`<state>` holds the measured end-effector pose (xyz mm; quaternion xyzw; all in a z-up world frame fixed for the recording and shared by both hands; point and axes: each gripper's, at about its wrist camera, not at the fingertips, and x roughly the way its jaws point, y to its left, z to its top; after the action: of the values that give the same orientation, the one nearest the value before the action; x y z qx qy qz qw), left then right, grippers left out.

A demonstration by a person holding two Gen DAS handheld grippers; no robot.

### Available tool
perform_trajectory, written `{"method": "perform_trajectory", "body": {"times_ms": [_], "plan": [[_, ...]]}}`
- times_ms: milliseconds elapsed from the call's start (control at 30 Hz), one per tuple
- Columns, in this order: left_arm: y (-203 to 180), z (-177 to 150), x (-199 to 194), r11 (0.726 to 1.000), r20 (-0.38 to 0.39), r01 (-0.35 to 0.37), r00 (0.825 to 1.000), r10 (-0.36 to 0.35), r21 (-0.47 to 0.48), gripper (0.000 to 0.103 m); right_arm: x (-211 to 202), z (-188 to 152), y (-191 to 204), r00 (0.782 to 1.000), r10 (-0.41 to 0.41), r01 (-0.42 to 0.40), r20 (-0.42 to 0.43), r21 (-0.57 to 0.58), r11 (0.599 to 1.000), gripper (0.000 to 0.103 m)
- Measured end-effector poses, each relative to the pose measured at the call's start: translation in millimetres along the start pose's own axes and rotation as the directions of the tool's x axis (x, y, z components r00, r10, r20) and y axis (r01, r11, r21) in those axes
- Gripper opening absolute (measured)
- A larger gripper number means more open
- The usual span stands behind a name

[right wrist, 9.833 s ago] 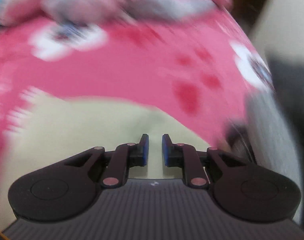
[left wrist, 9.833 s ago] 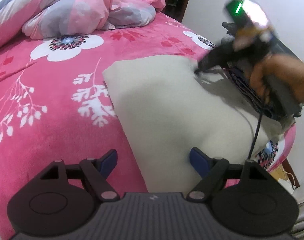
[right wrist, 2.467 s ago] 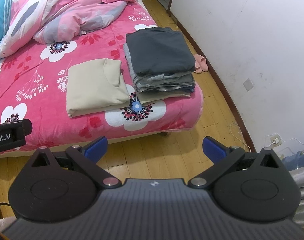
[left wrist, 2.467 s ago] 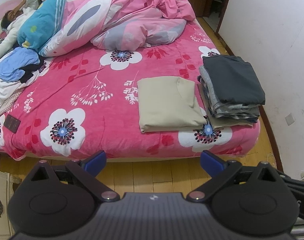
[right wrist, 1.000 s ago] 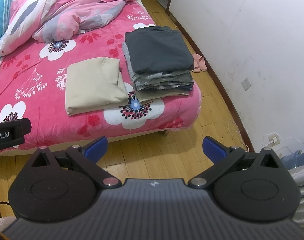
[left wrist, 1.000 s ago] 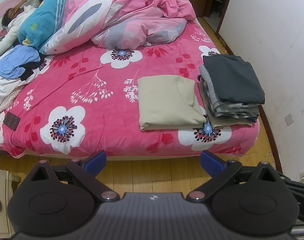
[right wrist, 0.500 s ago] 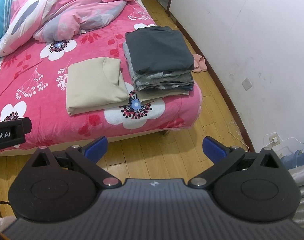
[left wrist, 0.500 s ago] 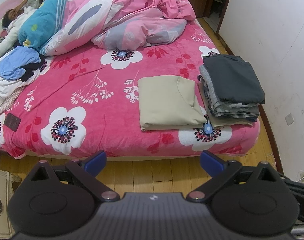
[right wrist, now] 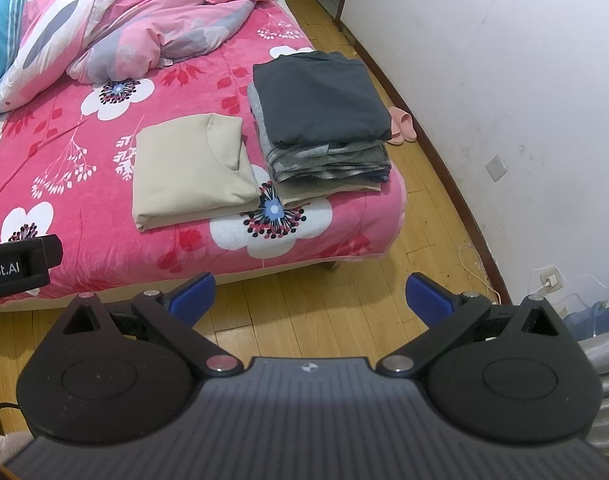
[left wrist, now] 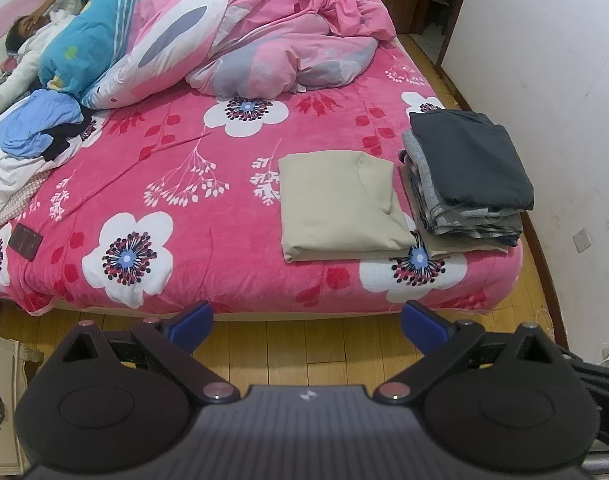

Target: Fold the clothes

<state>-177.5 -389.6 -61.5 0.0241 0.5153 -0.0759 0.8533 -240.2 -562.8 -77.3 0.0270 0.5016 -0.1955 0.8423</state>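
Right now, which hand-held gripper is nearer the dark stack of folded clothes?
Right, marginally. Right hand-held gripper is over the floor near the stack; left hand-held gripper sits further along the bed's foot. Both open.

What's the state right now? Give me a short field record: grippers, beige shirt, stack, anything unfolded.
left gripper: open, empty, above the floor, short of the bed
right gripper: open, empty, above the floor
beige shirt: folded, flat on the pink floral blanket, left of the stack
stack of folded clothes: near the bed's right corner, dark grey garment on top
unfolded clothes pile: blue, black and white, far left of bed
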Motion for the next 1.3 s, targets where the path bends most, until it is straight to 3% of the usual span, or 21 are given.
{"method": "perform_trajectory", "body": {"times_ms": [1300], "plan": [[-1.8,6.7,8.1,1.000,-0.015,-0.017,1.000,0.017,0.002,0.101,9.7,7.1,2.5,1.000,0.018,-0.018,-0.012,-0.007,1.000,0.102]]}}
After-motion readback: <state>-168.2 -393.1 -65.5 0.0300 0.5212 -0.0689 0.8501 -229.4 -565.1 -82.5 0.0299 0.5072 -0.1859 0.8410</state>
